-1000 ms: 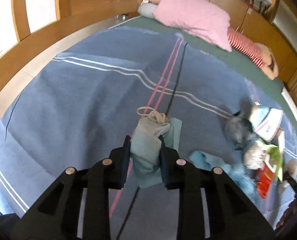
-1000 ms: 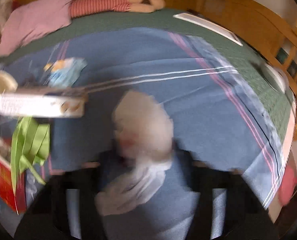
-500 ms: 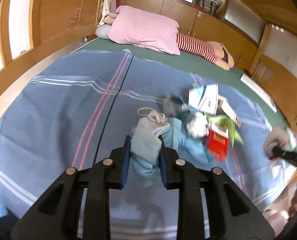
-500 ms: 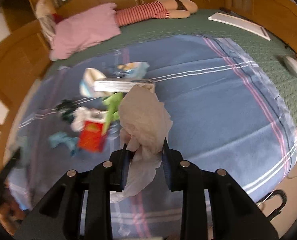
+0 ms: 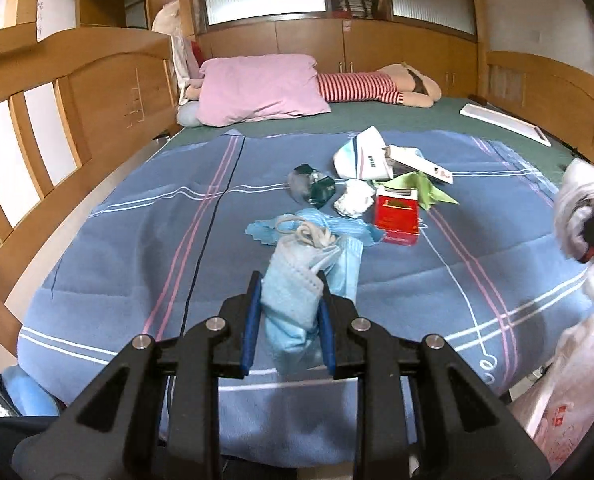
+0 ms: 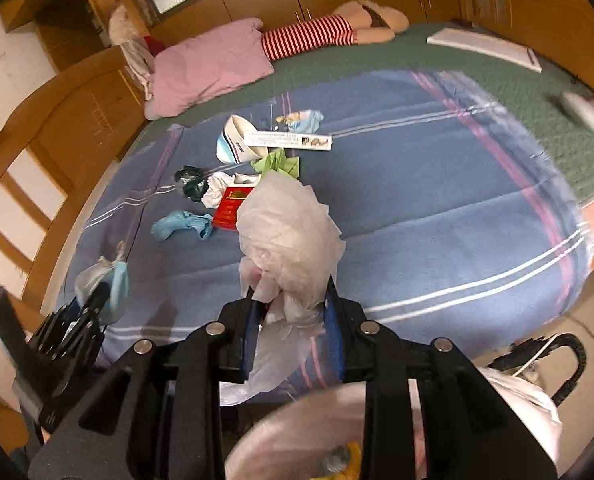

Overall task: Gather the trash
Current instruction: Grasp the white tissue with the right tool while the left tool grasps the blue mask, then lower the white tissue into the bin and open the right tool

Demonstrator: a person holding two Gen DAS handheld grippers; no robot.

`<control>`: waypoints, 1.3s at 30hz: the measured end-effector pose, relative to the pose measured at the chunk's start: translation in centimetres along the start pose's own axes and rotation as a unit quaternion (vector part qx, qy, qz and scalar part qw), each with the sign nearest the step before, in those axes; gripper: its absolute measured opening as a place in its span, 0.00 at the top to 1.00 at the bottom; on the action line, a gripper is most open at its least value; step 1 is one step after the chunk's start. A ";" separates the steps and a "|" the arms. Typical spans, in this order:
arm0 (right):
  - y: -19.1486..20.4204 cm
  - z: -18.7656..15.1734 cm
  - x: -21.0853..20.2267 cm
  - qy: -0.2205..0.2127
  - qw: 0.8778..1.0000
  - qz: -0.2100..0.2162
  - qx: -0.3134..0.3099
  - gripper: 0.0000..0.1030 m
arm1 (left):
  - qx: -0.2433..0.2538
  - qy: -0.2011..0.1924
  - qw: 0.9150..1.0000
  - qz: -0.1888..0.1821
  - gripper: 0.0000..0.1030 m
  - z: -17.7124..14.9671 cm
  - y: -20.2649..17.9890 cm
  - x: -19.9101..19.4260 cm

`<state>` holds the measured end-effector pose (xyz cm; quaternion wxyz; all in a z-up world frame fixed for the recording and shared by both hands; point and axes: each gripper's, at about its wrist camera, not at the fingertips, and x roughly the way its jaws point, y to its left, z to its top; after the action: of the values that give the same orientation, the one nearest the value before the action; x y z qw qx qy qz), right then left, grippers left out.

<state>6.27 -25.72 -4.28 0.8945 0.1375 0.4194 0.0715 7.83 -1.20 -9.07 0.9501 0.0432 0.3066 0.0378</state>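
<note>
Room: we record a bed framed by wooden rails, with wooden cabinets and frosted window panels behind its head. A green sheet covers the mattress; over it lies a blue blanket crossed by pink and white stripes. At the head we see a pink pillow and, just beside it, a plush figure in red-and-white stripes.

Trash on the blanket: we list a red carton, a crumpled white tissue touching its left edge, a green wrapper behind it, a dark crumpled wrapper, a white-and-blue paper cup on its side, a long white box against the cup, and a loose blue face mask nearest the foot of the bed.

Left gripper: we find it held level above the foot of the blanket, its blue-padded fingers clamped on a bundle of blue face masks with white ear loops on top.

Right gripper: we find it raised at the bed's near edge, fingers pinching a wad of white tissue and thin plastic. A pale plastic bag lies directly below it, blurred.
</note>
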 end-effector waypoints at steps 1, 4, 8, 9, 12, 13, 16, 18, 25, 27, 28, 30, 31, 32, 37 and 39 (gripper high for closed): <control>-0.2 -0.3 -0.9 -0.002 1.000 -0.001 0.000 0.71 | -0.001 -0.001 1.000 0.000 0.75 -0.1 0.1 -0.2; -1.0 -1.3 -2.4 0.000 1.000 -0.006 0.007 0.71 | -0.008 -0.002 1.000 -0.004 0.75 -0.2 0.3 -0.6; -2.2 -2.5 -3.4 0.010 1.000 -0.016 0.024 0.71 | -0.002 0.003 1.000 0.000 0.75 -0.2 -0.1 -0.3; -2.5 -2.8 -3.5 0.014 0.999 -0.019 0.026 0.71 | -0.001 0.002 1.000 0.000 0.75 -0.2 -0.1 -0.3; -2.9 -4.0 -3.7 0.040 0.998 -0.033 0.020 0.71 | -0.001 0.000 1.000 -0.002 0.75 -0.2 0.0 -0.4; -3.0 -4.4 -3.7 0.052 0.998 -0.038 0.016 0.71 | -0.001 0.001 1.000 -0.002 0.75 -0.2 0.0 -0.4; -3.5 -6.0 -3.4 0.096 0.993 -0.064 -0.001 0.71 | -0.006 0.004 1.000 -0.004 0.75 -0.1 0.2 -0.2; -4.0 -7.3 -3.1 0.122 0.990 -0.078 -0.005 0.67 | -0.007 0.004 1.000 -0.005 0.75 -0.2 0.1 -0.2; -5.2 -8.6 -2.4 0.150 0.983 -0.096 0.038 0.34 | 0.010 0.003 1.000 -0.027 0.75 -0.3 -0.8 -0.4; -6.1 -7.6 -4.1 0.106 0.988 -0.072 0.089 0.33 | 0.009 0.003 0.998 -0.061 0.75 -0.4 -0.9 -0.5; -6.7 -7.1 -5.2 0.076 0.988 -0.062 0.118 0.32 | 0.005 0.006 0.994 -0.109 0.75 -0.4 -1.1 -0.6; -7.7 -6.3 -7.0 0.026 0.986 -0.065 0.153 0.30 | 0.001 0.017 0.975 -0.221 0.75 -0.5 -1.8 -1.1; -8.0 -6.1 -7.7 0.007 0.984 -0.070 0.164 0.29 | 0.007 0.019 0.965 -0.263 0.75 -0.5 -2.3 -1.4; -8.5 -5.9 -8.7 -0.020 0.981 -0.077 0.177 0.29 | 0.018 0.023 0.945 -0.325 0.75 -0.6 -3.0 -2.1; -9.4 -5.8 -10.6 -0.066 0.973 -0.087 0.202 0.29 | 0.089 0.050 0.860 -0.500 0.69 -2.4 -7.2 -4.9; -9.6 -6.0 -10.5 -0.067 0.972 -0.088 0.206 0.29 | 0.127 0.060 0.839 -0.526 0.37 -3.5 -9.2 -6.0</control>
<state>-4.90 -36.30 -3.17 0.8755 0.2861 0.3749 -0.1053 1.32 -10.75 -9.36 0.7933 -0.0069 0.3417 -0.5039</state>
